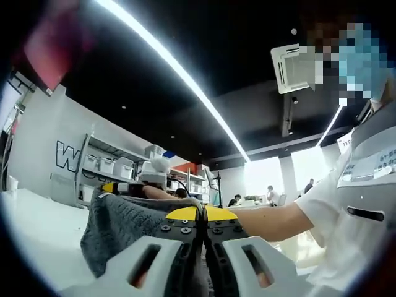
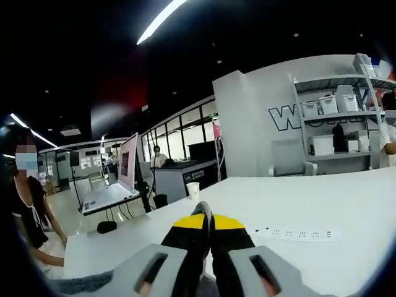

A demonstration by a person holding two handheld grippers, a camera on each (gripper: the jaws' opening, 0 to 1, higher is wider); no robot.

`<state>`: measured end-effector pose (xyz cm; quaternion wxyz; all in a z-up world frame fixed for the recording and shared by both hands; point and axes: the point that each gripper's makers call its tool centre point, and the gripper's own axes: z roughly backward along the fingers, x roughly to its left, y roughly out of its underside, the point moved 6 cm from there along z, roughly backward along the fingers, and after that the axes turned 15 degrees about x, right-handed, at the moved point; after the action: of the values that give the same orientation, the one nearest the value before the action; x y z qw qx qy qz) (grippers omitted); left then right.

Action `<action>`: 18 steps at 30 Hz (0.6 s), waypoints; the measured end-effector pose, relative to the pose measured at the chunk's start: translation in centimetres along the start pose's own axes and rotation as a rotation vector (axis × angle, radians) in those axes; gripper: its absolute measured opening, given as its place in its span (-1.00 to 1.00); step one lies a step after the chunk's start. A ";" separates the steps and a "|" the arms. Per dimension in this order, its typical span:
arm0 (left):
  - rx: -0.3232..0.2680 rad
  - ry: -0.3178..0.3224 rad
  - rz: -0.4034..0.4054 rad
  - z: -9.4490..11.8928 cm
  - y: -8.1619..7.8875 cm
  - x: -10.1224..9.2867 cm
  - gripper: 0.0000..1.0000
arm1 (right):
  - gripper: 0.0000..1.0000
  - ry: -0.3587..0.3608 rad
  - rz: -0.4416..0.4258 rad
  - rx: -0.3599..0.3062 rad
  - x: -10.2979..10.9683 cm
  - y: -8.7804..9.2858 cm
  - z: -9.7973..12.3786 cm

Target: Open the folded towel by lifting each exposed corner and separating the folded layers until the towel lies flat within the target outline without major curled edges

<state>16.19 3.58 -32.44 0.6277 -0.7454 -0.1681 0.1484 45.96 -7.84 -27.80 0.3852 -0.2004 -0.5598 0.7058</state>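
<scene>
Towel (image 1: pixel 120 229), grey and nubby, bunched up just left of the left gripper (image 1: pixel 200 216) and running in between its jaws; hangs raised off the white table (image 1: pixel 37 235). Left gripper's yellow-tipped jaws pressed together, pinching a fold of the cloth. Same towel seen as a grey strip (image 2: pixel 77 283) low and left of the right gripper (image 2: pixel 208 224), with a sliver of cloth caught at that gripper's tips. Right gripper's jaws likewise closed tight, yellow tips meeting.

Table (image 2: pixel 322 204) spreading wide ahead of the right gripper and off to its right. Shelving (image 2: pixel 337 124) with white bins against the wall, far ahead and right of it; same kind of shelving (image 1: pixel 114 167) beyond the towel in the left gripper view. Person in a white top (image 1: pixel 346 204) close on the right of the left gripper, forearm reaching across behind its tips. Another person in dark clothes (image 2: pixel 28 210) at the far left of the right gripper. Laptop on a stand (image 2: pixel 114 185) ahead and left. Power strip (image 2: pixel 297 234) lying on the table just right of the right gripper's tips. Paper cup (image 2: pixel 193 190) standing straight ahead, beyond the tips.
</scene>
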 end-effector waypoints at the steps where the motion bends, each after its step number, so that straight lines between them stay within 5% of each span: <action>1: -0.001 -0.001 -0.002 0.1 0.0 0.0 -1.00 | -1.00 -0.001 0.002 -0.003 0.1 -0.1 -0.1; 18: -0.026 -0.036 -0.020 1.4 -0.8 0.3 -1.00 | -1.00 -0.032 0.029 -0.004 1.9 -0.8 -1.4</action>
<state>15.82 5.10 -31.89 0.6161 -0.7492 -0.1888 0.1534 45.99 -5.41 -27.19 0.3655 -0.1980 -0.5641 0.7134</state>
